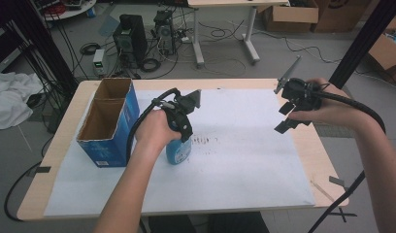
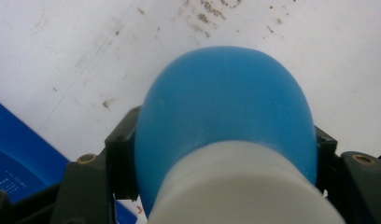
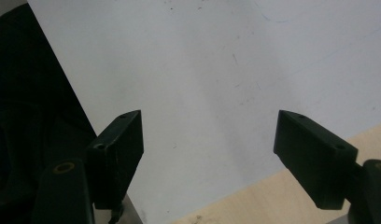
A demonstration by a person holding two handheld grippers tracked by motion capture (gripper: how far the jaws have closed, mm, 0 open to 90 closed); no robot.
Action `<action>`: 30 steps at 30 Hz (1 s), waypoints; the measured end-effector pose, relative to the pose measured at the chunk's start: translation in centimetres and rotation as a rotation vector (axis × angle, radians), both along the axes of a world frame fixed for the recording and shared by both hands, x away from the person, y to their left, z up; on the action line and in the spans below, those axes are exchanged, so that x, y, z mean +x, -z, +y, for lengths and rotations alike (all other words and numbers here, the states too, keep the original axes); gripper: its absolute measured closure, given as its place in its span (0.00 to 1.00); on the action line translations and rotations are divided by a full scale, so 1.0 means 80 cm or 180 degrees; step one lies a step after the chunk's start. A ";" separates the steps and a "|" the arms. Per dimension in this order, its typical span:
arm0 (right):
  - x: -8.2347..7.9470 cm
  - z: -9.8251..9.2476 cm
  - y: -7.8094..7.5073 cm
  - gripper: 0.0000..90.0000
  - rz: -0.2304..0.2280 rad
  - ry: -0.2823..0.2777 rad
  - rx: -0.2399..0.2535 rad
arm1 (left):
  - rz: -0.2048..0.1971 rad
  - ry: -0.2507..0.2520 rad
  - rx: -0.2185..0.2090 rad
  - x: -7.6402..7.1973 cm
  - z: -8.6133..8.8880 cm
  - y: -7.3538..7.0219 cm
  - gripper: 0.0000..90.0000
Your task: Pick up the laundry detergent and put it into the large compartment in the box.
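A blue bottle (image 1: 178,151) with a white top stands on the white sheet (image 1: 244,165) just right of the blue box. My left gripper (image 1: 182,138) comes down on it from above, held in a hand. In the left gripper view the bottle (image 2: 226,102) sits between the two black jaws, whose pads (image 2: 123,154) lie against its sides, so the left gripper (image 2: 221,154) is shut on it. My right gripper (image 1: 288,116) hangs in the air over the sheet's right part, jaws wide apart and empty. The right gripper view shows the right gripper (image 3: 208,119) over bare sheet.
An open blue cardboard box (image 1: 108,121) with two compartments stands at the left, close beside the bottle; its corner (image 2: 16,163) is near the left jaw. Dark smudges (image 1: 206,141) mark the sheet. The wooden table's edge (image 1: 327,160) runs along the right.
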State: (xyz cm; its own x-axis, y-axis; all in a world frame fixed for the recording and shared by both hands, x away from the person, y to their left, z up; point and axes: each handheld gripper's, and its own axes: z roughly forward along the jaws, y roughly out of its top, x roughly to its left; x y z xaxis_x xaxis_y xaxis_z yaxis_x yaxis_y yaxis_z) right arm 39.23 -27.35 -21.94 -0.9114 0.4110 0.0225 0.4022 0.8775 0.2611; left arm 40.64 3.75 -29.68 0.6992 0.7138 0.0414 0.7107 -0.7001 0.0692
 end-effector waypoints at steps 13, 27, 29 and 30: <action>0.000 -0.002 0.002 0.27 0.0018 0.0023 -0.0013 | 0.0019 -0.0036 0.0007 0.000 -0.002 -0.001 0.42; -0.002 -0.007 -0.001 0.27 -0.0008 0.0032 -0.0002 | -0.0034 0.0056 0.0087 -0.003 -0.008 -0.026 0.43; -0.002 -0.008 -0.001 0.27 -0.0009 0.0026 0.0002 | -0.0031 0.0060 0.0067 -0.004 -0.007 -0.042 0.43; -0.003 -0.009 -0.002 0.27 -0.0014 0.0031 0.0017 | -0.0027 0.0036 0.0045 -0.004 -0.006 -0.050 0.43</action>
State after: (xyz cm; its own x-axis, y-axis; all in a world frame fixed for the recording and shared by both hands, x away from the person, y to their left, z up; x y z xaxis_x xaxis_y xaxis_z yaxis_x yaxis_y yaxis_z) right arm 39.03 -28.06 -21.78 -0.9074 0.4198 0.0209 0.4096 0.8721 0.2676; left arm 40.29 3.24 -25.71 0.7068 0.7050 0.0575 0.7021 -0.7091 0.0651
